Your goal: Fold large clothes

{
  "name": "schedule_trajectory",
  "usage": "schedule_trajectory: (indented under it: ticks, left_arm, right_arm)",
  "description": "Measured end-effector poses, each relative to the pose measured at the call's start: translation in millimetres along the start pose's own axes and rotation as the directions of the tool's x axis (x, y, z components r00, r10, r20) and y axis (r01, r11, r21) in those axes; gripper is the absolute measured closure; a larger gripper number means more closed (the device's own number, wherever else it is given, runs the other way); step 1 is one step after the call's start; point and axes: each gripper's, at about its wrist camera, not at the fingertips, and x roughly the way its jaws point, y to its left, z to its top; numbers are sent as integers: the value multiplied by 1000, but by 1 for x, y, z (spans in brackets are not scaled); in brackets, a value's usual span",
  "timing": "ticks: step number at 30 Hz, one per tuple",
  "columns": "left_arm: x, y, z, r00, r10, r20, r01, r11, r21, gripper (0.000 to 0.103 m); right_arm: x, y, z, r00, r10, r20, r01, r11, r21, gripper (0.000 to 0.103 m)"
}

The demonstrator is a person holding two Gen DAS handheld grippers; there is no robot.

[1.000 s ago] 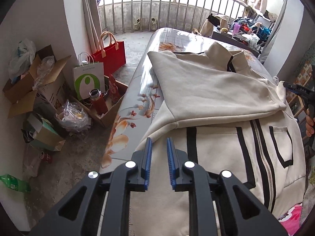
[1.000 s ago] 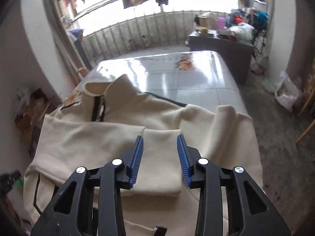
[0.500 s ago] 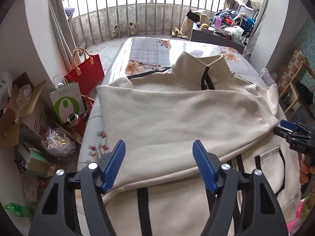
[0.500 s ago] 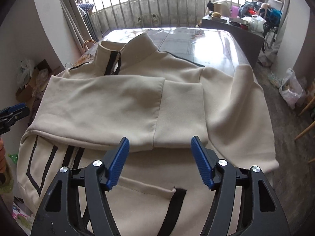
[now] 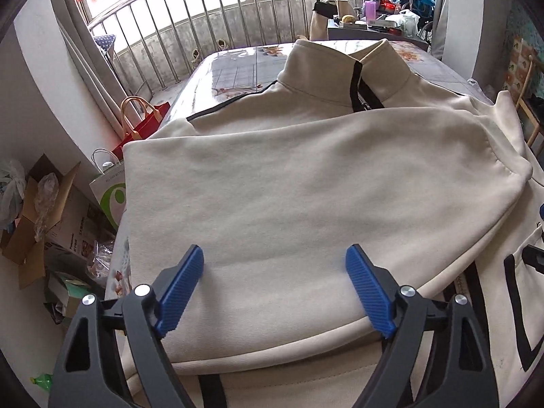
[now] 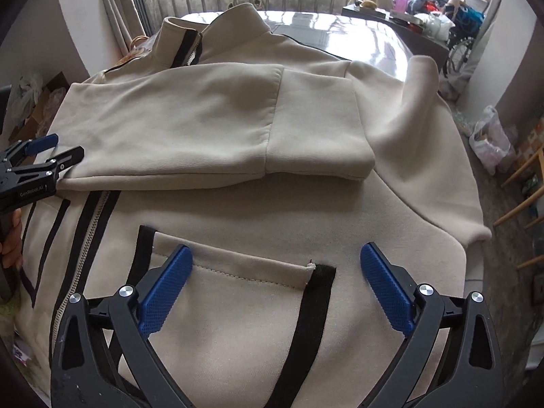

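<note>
A cream zip-up jacket (image 5: 306, 183) with black stripes lies face up on a glossy table (image 5: 234, 68), collar at the far end. One sleeve (image 6: 210, 129) is folded flat across the chest. My left gripper (image 5: 274, 261) is open and empty, low over the folded sleeve near the jacket's left side. It also shows in the right wrist view (image 6: 47, 156) at the left edge. My right gripper (image 6: 276, 258) is open and empty above the jacket's front pocket (image 6: 244, 289). The other sleeve (image 6: 438, 156) lies along the right side.
A metal railing (image 5: 210, 20) runs behind the table. Cardboard boxes (image 5: 30, 204), a red bag (image 5: 142, 125) and a white paper bag (image 5: 110, 187) stand on the floor at the left. A cluttered desk (image 6: 418, 23) and a plastic bag (image 6: 489, 139) are at the right.
Both grippers have opened wide and moved lower and closer over the jacket. The left one swung from the table's left edge to over the folded sleeve.
</note>
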Motion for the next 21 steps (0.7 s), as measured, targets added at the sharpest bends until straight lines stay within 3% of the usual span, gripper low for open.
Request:
schedule_trajectory:
  ticks: [5, 7, 11, 14, 17, 21]
  left_arm:
    - [8, 14, -2, 999, -44, -9, 43, 996, -73, 6]
    - [11, 20, -2, 997, -81, -13, 79, 992, -102, 5]
    - [12, 20, -2, 996, -89, -5, 89, 993, -76, 5]
    - [12, 19, -2, 996, -94, 4, 94, 992, -80, 5]
    - [12, 20, -2, 996, -94, 7, 94, 992, -82, 5]
    - [11, 19, -3, 996, -94, 7, 95, 992, -82, 5]
  right_arm:
    - [0, 2, -4, 1000, -11, 16, 12, 1000, -4, 8]
    - [0, 1, -4, 1000, -6, 14, 6, 1000, -8, 8]
    - [-7, -8, 1, 999, 22, -48, -20, 999, 28, 8]
    - [-37, -43, 7, 998, 35, 42, -41, 987, 153, 8]
    - [-59, -107, 12, 995, 36, 96, -68, 931, 358, 8]
    - [-62, -190, 1, 984, 100, 146, -169, 768, 618, 8]
